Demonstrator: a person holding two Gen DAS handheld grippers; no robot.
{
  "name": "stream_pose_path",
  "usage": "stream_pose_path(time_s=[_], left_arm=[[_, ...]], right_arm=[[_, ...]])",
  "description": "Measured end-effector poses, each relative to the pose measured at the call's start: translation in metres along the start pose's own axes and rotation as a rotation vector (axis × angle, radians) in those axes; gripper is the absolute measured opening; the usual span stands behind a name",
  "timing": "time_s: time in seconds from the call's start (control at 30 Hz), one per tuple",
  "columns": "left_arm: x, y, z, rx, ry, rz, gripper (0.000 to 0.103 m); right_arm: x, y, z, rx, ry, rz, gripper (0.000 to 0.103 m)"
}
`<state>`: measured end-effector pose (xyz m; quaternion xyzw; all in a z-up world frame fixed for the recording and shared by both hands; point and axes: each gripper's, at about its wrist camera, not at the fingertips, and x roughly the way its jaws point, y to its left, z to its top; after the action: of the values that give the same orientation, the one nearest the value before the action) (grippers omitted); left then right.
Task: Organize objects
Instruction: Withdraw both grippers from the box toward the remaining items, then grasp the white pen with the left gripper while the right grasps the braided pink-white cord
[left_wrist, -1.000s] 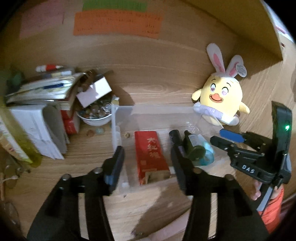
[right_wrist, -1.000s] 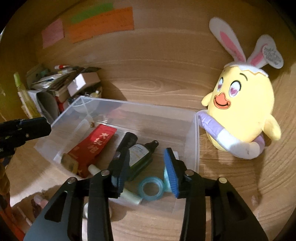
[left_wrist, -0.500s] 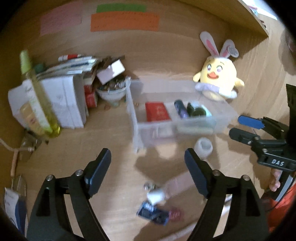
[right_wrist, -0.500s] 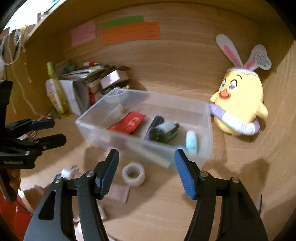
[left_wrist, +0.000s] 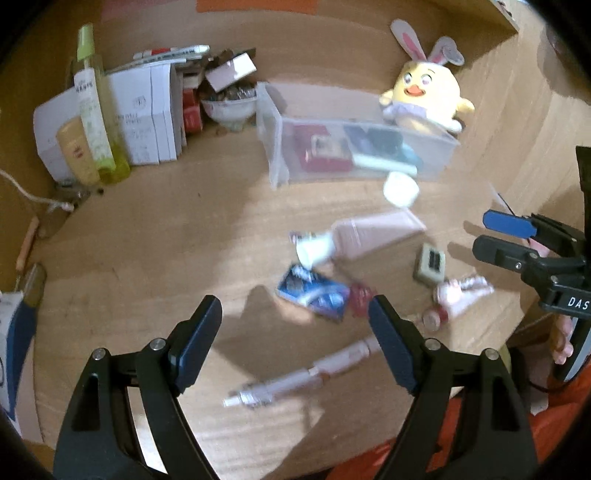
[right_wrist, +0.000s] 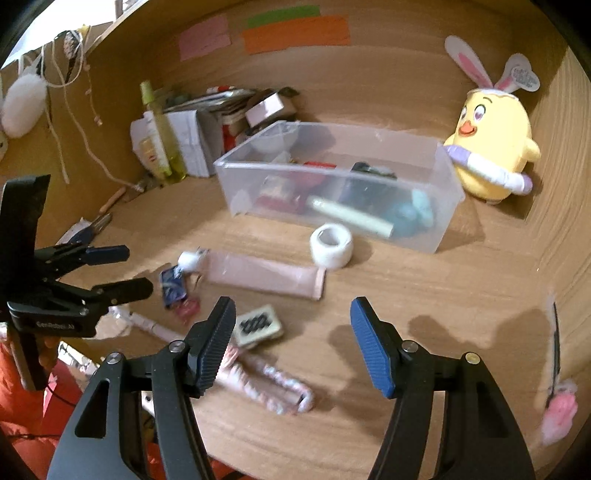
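Change: both tools pulled back from clear bin (right_wrist: 439, 206); view now takes in loose items on desk (right_wrist: 424, 288).
Left tool (left_wrist: 295, 339): released, nothing between jaws, wider than a sec ago.
Right tool (right_wrist: 291, 332): released, empty.
Bin: rear of desk, beside plush chick (right_wrist: 491, 147); holds red packet, bottles etc.
Loose: tape roll (right_wrist: 331, 245) just in front of bin; pink tube (right_wrist: 262, 275), blue packet (left_wrist: 314, 295) nearer.
Means: prob. one drop-off done, next pick pending.

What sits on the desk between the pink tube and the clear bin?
A white tape roll lies between the pink tube and the clear bin, clearest in the right wrist view.

A clear bin (right_wrist: 424, 173) holds blurred items. A tape roll (right_wrist: 331, 245) lies just before it, beside what looks like a pink tube (right_wrist: 264, 275).
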<state>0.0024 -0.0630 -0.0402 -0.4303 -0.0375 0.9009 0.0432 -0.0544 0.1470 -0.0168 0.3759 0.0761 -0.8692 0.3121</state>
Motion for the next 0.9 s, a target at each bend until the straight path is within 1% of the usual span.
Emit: stream_pose_path(time_s=[0.17, 0.27, 0.33, 0.43, 0.47, 0.5, 0.53, 0.57, 0.6, 0.63, 0.67, 0.7, 0.73, 0.77, 0.87, 0.9], left_arm=[[0.001, -0.005, -0.016, 0.028, 0.023, -0.019, 0.082], [0.007, -0.007, -0.021, 0.031, 0.047, -0.037, 0.082], [0.008, -0.011, -0.023, 0.053, 0.041, -0.024, 0.082], [0.008, -0.016, -0.026, 0.084, 0.037, -0.025, 0.082], [0.007, -0.017, -0.027, 0.089, 0.034, -0.028, 0.080], [0.007, -0.018, -0.027, 0.091, 0.031, -0.028, 0.078], [0.006, -0.018, -0.028, 0.094, 0.029, -0.030, 0.073], [0.006, -0.018, -0.028, 0.099, 0.027, -0.032, 0.066], [0.005, -0.018, -0.028, 0.101, 0.028, -0.035, 0.063], [0.004, -0.018, -0.028, 0.101, 0.029, -0.040, 0.056], [0.003, -0.017, -0.027, 0.099, 0.029, -0.042, 0.050], [0.003, -0.017, -0.027, 0.099, 0.031, -0.046, 0.046], [0.003, -0.017, -0.027, 0.101, 0.033, -0.052, 0.038], [0.002, -0.016, -0.027, 0.101, 0.036, -0.057, 0.032], [0.002, -0.015, -0.027, 0.091, 0.044, -0.069, 0.022], [0.002, -0.015, -0.026, 0.087, 0.047, -0.073, 0.021]], right_arm=[[0.000, 0.013, -0.014, -0.019, 0.027, 0.022, 0.061], [0.004, 0.019, -0.020, -0.033, 0.045, 0.038, 0.061], [0.009, 0.022, -0.023, -0.033, 0.064, 0.054, 0.061], [0.018, 0.023, -0.025, -0.028, 0.086, 0.059, 0.061], [0.021, 0.023, -0.026, -0.027, 0.096, 0.058, 0.061], [0.023, 0.023, -0.026, -0.025, 0.100, 0.058, 0.058], [0.025, 0.022, -0.026, -0.023, 0.101, 0.056, 0.052], [0.025, 0.022, -0.026, -0.022, 0.104, 0.056, 0.048], [0.026, 0.022, -0.025, -0.021, 0.109, 0.059, 0.042], [0.027, 0.021, -0.025, -0.018, 0.110, 0.064, 0.037], [0.027, 0.020, -0.025, -0.014, 0.110, 0.067, 0.035], [0.026, 0.019, -0.024, -0.014, 0.108, 0.066, 0.031], [0.026, 0.019, -0.023, -0.016, 0.103, 0.055, 0.027], [0.025, 0.019, -0.022, -0.018, 0.101, 0.049, 0.025], [0.025, 0.016, -0.020, -0.023, 0.091, 0.027, 0.018], [0.024, 0.015, -0.019, -0.025, 0.087, 0.017, 0.017]])
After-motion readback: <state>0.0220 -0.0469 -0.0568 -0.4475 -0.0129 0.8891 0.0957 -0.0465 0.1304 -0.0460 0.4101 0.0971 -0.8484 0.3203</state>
